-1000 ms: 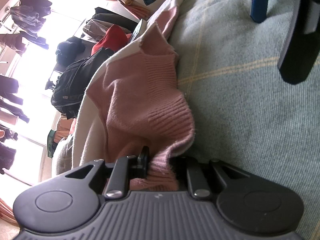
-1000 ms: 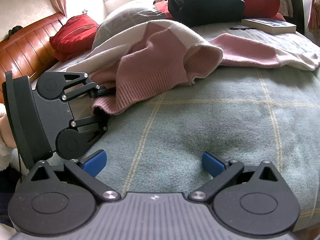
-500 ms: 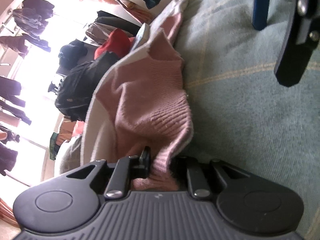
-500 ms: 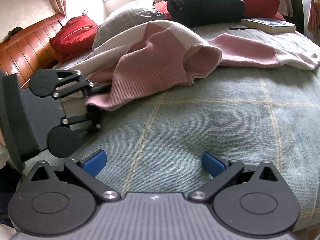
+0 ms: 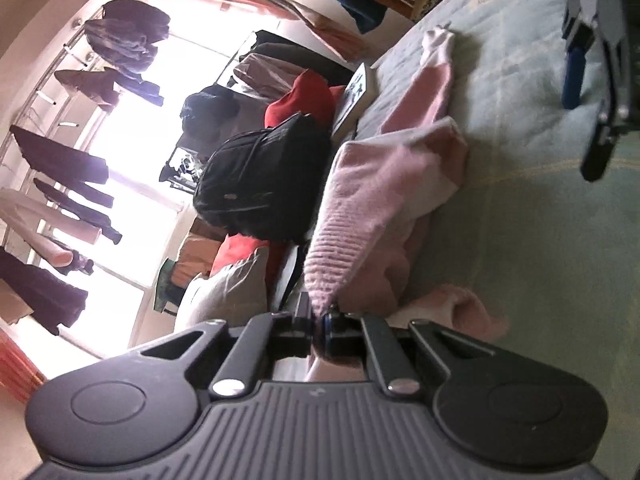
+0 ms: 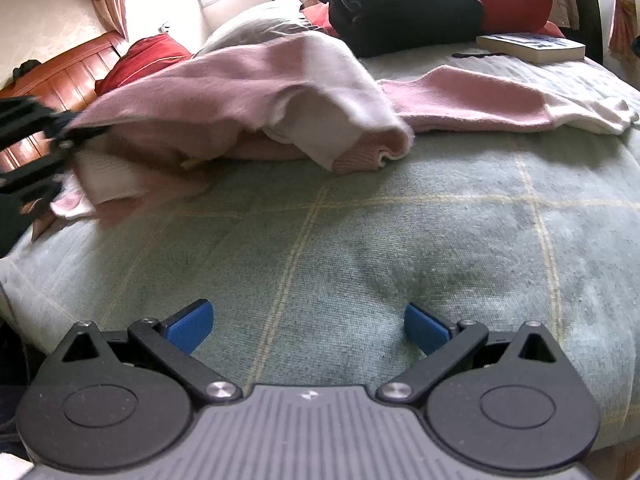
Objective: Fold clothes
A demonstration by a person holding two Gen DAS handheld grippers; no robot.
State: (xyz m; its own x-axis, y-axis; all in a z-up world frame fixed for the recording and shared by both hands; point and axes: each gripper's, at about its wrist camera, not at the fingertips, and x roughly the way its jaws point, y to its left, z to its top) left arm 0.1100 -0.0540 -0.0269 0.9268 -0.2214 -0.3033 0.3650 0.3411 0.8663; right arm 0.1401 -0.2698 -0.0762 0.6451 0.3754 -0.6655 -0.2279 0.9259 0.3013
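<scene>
Left gripper (image 5: 320, 326), black two-finger claw with blue pads, jaws pressed together on the ribbed hem of a pink and cream knitted sweater (image 5: 384, 184); the pinched edge rises in a taut ridge from the pads and is lifted off the bedcover. Seen from the right wrist view, the same left gripper (image 6: 68, 136) appears blurred at the left edge, with the sweater (image 6: 248, 80) stretched from it like a low tent over the folded layers beneath.

Right gripper (image 6: 306, 326), black linkage with blue fingertips (image 6: 188, 326), jaws spread wide with nothing between them; it hangs over bare bedcover, well apart from the garment. In the left wrist view the right gripper (image 5: 592, 80) shows at the upper right edge, above the bed.

Sweater: lies across the far half of a pale green bedcover with thin yellow check lines (image 6: 360, 248). One pink sleeve with a cream cuff (image 6: 480, 100) extends flat toward the right. A rolled hem rests on the cover near the middle, and loose pink and cream folds are bunched beneath the raised edge at the left; which part of the garment these folds belong to is hard to tell.

Background: a black backpack (image 6: 400, 4) stands beyond the sweater, next to a red cushion (image 6: 512, 0). A paperback book (image 6: 532, 46) lies flat near the sleeve. A grey pillow (image 6: 256, 26) sits behind the lifted fabric, and a wooden headboard (image 6: 76, 68) with another red pillow (image 6: 144, 56) closes the left side. Dark clothes on hangers (image 5: 68, 184) hang before a bright window.
</scene>
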